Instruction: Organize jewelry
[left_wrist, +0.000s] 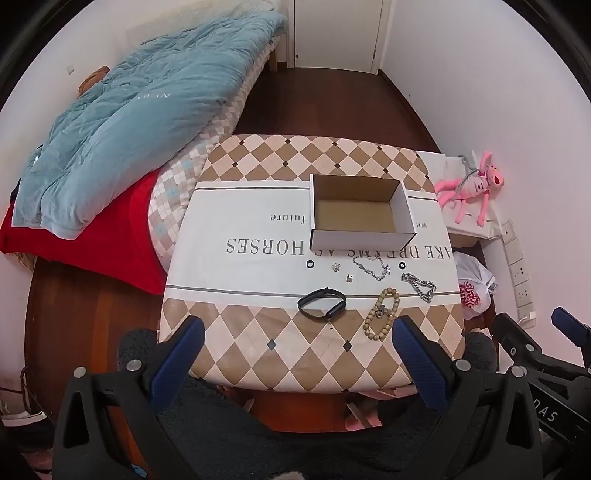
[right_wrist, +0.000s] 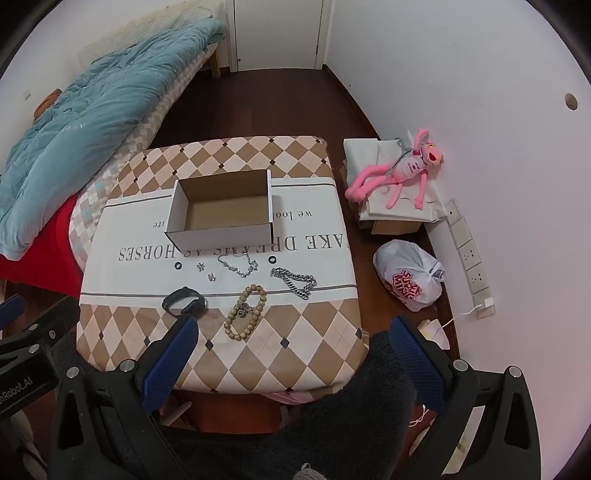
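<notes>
Cardboard box (left_wrist: 360, 210) empty on checkered surface (left_wrist: 258, 343); before it rings, chains, wooden bead bracelet (left_wrist: 382, 314), black band (left_wrist: 322, 302); left gripper (left_wrist: 299, 354), right gripper (right_wrist: 295, 354) both spread wide, holding nothing

- Table (left_wrist: 258, 354), under a checked cloth, is carrying everything.
- Box (left_wrist: 360, 242) is sitting open.
- Rings (left_wrist: 309, 264), charms (left_wrist: 335, 267), chains (left_wrist: 419, 286), beads (left_wrist: 382, 314) and band (left_wrist: 321, 302) are lying before it.

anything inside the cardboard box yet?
No. The cardboard box is open-topped and its brown floor shows bare in both views. Only the strip of floor behind its near wall is hidden. The bead bracelet and other jewelry lie on the tablecloth outside it.
</notes>
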